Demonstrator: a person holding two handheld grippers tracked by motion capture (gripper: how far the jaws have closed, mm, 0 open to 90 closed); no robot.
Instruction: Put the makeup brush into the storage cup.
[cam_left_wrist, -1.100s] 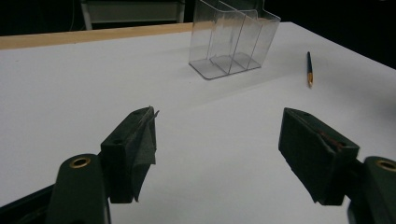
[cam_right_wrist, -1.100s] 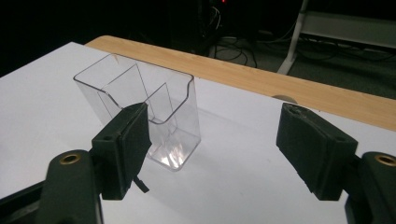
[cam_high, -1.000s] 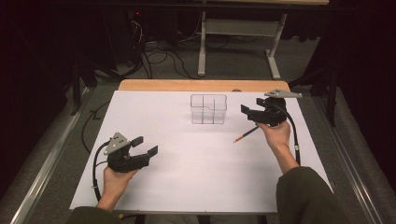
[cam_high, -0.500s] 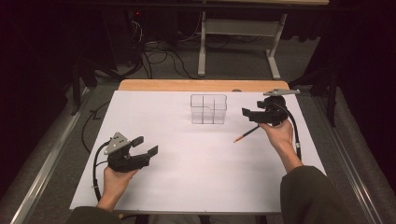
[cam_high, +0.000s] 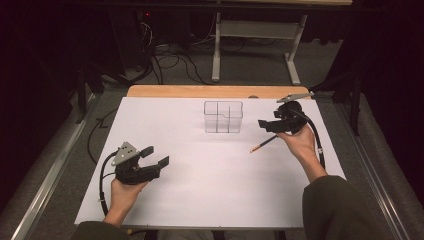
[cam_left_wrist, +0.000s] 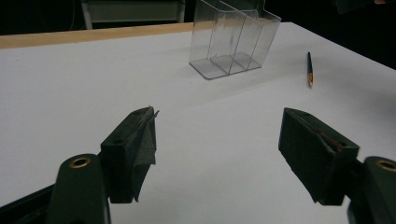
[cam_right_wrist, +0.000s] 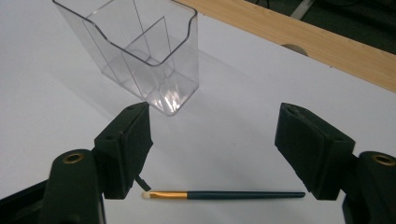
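Your right tongs (cam_right_wrist: 212, 149) gape wide, hovering with the brush (cam_right_wrist: 224, 194) lying flat between the jaws at the frame's bottom. The clear organizer (cam_right_wrist: 135, 51) stands upper left. Your left tongs (cam_high: 152, 160) also gape, lower left on the counter (cam_high: 225, 190).

Dark slim brush (cam_right_wrist: 224, 194) with gold ferrule lies flat near the clear upright organizer (cam_right_wrist: 140, 51)

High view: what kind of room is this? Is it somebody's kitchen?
Not a kitchen; probably a lab or workshop. A table covered in plain white stands on grey carpet, tangled cables lie behind it, and a bare metal desk frame stands in the dark beyond.
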